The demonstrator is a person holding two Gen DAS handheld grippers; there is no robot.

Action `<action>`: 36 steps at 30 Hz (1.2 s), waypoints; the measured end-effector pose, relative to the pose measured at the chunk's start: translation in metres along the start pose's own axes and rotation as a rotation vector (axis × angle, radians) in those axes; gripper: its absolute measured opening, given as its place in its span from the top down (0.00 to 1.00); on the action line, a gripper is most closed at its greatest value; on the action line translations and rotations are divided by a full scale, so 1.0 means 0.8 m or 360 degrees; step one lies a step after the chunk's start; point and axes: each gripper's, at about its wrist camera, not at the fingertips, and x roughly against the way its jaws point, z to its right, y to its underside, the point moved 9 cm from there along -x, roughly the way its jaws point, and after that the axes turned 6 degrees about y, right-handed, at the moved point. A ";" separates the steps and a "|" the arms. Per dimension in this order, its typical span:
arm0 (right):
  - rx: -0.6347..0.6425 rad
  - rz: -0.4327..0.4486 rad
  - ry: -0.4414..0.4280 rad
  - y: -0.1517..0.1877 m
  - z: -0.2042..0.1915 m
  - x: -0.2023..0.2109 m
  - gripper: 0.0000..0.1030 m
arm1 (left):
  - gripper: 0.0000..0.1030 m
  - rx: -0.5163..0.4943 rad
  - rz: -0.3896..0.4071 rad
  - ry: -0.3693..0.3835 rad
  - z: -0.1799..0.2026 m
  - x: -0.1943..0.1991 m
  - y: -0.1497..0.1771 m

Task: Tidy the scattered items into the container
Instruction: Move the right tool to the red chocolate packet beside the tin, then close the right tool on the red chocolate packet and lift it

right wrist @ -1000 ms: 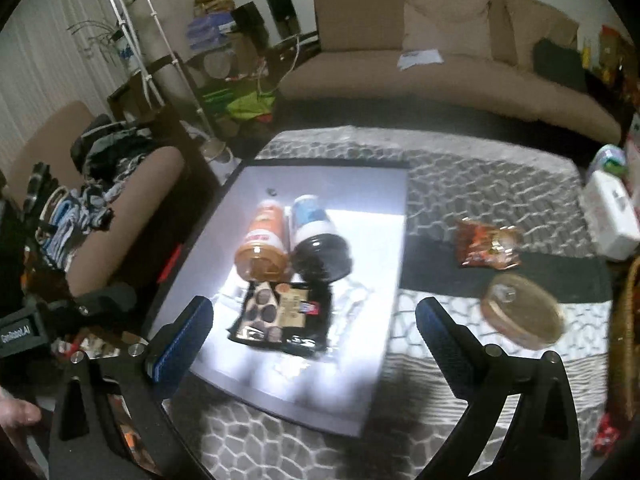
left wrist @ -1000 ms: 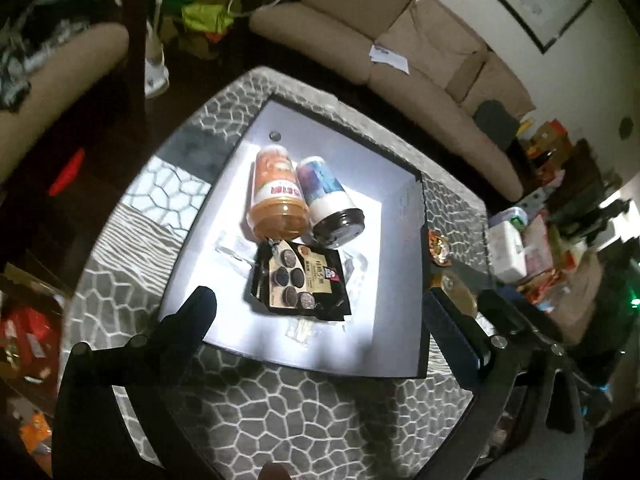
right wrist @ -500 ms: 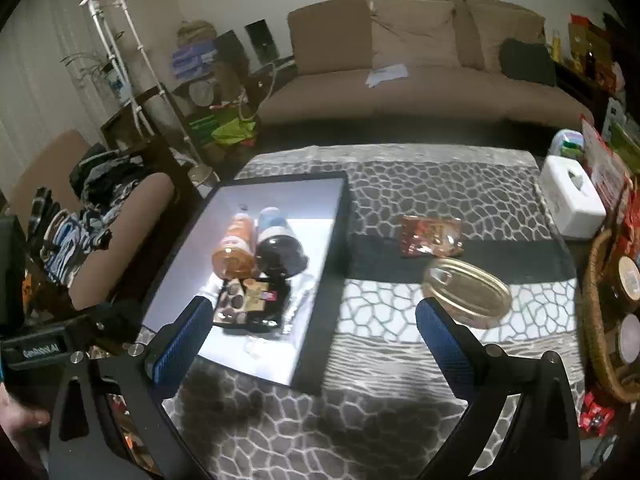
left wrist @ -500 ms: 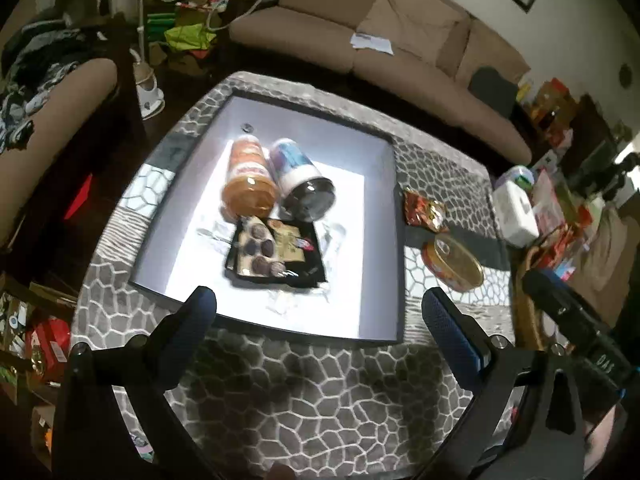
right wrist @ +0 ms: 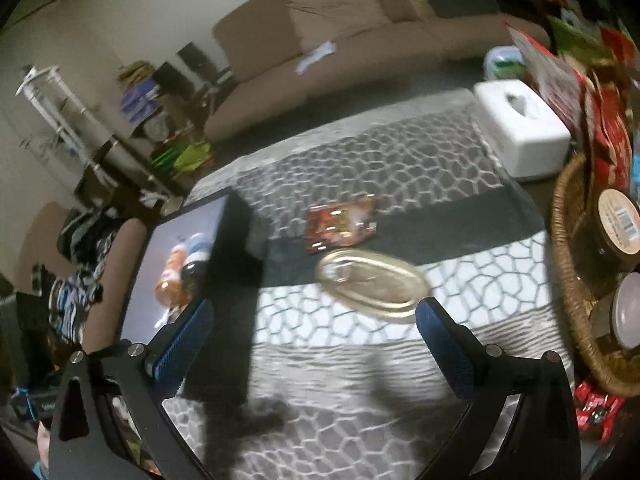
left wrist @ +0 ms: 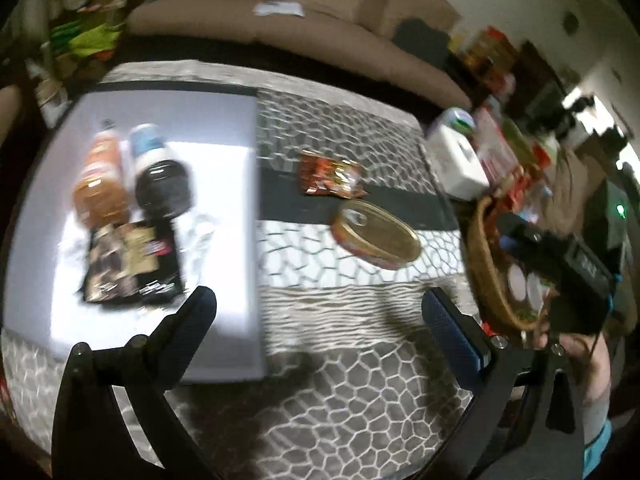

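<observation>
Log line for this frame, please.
left gripper: open, empty | right gripper: open, empty | oval tin, snack packet: outside tray

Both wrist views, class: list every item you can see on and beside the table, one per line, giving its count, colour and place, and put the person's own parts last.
Tray: one, dark-rimmed with a pale floor, on the table's left part.
Bottles: two, one orange, one dark with a blue label, lying side by side in the tray.
Snack pack: one, black, in the tray in front of the bottles.
Foil packet: one, red, on the patterned cloth right of the tray.
Oval tin: one, gold lid, just nearer than the packet.
Tissue box: one, white, far right edge.
Wicker basket: one, brown, right of the table, holding jars.
Sofa: one, beige, behind the table.
Left gripper: open, empty.
Right gripper: open, empty.
</observation>
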 end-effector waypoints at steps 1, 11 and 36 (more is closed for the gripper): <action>-0.0028 -0.0009 -0.0030 -0.005 0.008 -0.004 0.00 | 0.00 0.0005 -0.0025 0.0033 0.007 -0.010 -0.003; -0.0224 -0.0171 -0.0303 -0.035 0.054 -0.083 0.38 | 0.23 0.0146 -0.0099 0.0240 0.055 -0.134 -0.085; -0.0171 -0.0530 -0.0350 -0.048 0.060 -0.278 0.59 | 0.43 0.0528 -0.0206 -0.0046 -0.068 -0.305 -0.133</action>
